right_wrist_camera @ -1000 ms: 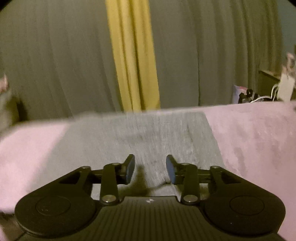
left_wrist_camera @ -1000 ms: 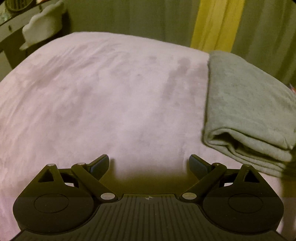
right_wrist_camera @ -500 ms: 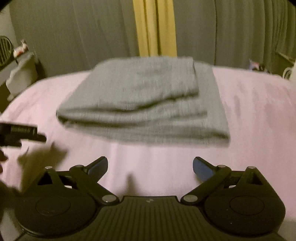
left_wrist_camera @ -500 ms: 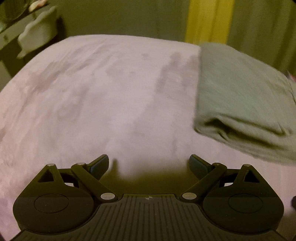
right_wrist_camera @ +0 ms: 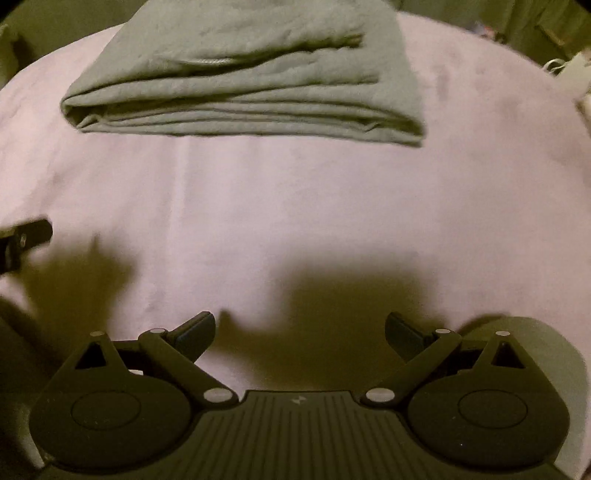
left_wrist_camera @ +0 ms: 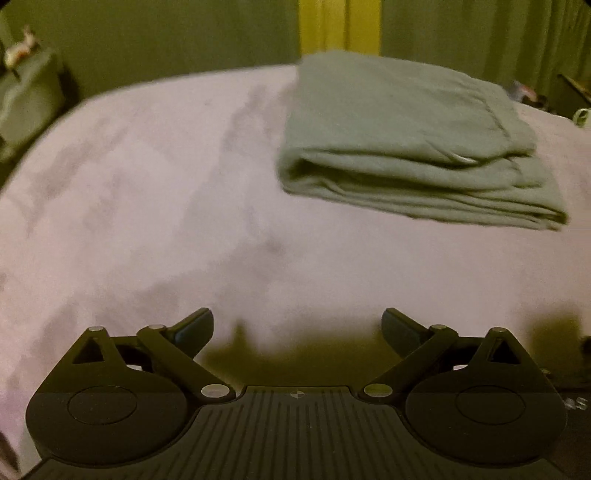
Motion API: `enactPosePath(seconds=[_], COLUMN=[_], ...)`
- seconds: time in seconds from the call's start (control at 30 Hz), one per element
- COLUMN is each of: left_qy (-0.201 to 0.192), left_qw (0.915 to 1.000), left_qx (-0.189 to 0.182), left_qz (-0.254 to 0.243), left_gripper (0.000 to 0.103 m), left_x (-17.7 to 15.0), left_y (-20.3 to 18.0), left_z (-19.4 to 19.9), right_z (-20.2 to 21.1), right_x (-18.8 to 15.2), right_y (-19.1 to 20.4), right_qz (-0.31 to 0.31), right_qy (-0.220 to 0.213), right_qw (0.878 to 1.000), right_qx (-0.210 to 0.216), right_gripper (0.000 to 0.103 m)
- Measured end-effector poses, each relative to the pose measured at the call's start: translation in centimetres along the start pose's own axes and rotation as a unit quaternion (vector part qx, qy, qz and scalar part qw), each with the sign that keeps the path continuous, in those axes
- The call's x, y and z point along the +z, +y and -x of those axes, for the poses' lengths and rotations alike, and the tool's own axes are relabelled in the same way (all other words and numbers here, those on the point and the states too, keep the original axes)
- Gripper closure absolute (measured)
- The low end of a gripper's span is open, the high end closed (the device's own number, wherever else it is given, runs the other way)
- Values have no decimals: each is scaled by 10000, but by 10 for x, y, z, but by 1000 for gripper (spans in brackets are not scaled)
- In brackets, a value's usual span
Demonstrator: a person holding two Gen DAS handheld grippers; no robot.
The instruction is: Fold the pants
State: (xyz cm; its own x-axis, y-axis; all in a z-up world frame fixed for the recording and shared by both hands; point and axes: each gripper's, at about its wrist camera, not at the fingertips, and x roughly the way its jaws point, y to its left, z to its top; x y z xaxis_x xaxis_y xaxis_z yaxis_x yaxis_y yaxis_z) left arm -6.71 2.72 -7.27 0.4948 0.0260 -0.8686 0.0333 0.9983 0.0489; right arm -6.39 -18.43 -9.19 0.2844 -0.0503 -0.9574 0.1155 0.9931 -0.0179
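Open bedcover in front, one folded bundle beyond

In both wrist views the pink bedcover (right_wrist_camera: 295, 206) lies bare across the middle and lower frame; the folded grey pants (right_wrist_camera: 236, 85) block the upper part, and the left gripper (right_wrist_camera: 22, 240) juts in at the right view's left edge.

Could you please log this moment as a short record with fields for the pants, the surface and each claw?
pants: grey, folded into a flat stack, lying free
surface: pink blanket, pants resting on it
left claw: open, empty, over bare blanket, short of the pants
right claw: open, empty, jaws just opened wide, nothing between them
contact: neither claw touches the pants
backdrop: curtain behind the bed
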Motion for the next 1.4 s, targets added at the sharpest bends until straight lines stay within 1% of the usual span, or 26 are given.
enactPosePath(seconds=[0.03,0.1,0.17,0.23,0.33,0.43,0.53,0.63,0.7,0.77,0.9,1.07,1.2,1.4], left_qy=[53,101,29,-104,-70,25,18,-41,-60,-120,-189,-294,-343,-364], left_qw=[10000,9998,9992,9984,9990,9995,9991,9984,9984,9986,9985,9981,9978,9981], left_qx=[-30,116,326,441,364,256,350,479,461,386,339,309,343,272], left_qz=[7,-103,-251,-328,-269,-203,-256,-304,-318,-333,-387,-446,-461,-407], left_gripper=[3,3,3,3,2,2,2,2,2,2,2,2,2,2], left_x=[-1,2,6,11,20,26,30,36,41,44,50,52,53,56], left_y=[-2,-8,-13,-17,-16,-16,-19,-21,-22,-24,-29,-36,-36,-34], left_z=[1,4,10,20,27,32,32,34,36,41,44,49,51,54], right_z=[2,8,18,25,32,42,53,68,71,76,83,86,87,88], right_x=[0,2,5,9,19,24,27,29,32,32,33,32,33,35], right_y=[0,1,0,-1,-3,0,2,-2,-3,-5,-8,-8,-10,-10], right_qz=[48,94,38,-46,-158,-78,-39,-89,-120,-156,-222,-243,-283,-307], right_qy=[33,82,64,35,71,-163,-377,-660,-823,-902,-988,-1094,-1109,-1107], right_qw=[10000,9999,9999,9998,9995,9997,9992,9978,9964,9956,9947,9934,9931,9932], right_qx=[-8,52,130,204,272,172,152,0,-139,-184,-167,-254,-261,-209], right_gripper=[4,4,4,4,4,4,4,4,4,4,4,4,4,4])
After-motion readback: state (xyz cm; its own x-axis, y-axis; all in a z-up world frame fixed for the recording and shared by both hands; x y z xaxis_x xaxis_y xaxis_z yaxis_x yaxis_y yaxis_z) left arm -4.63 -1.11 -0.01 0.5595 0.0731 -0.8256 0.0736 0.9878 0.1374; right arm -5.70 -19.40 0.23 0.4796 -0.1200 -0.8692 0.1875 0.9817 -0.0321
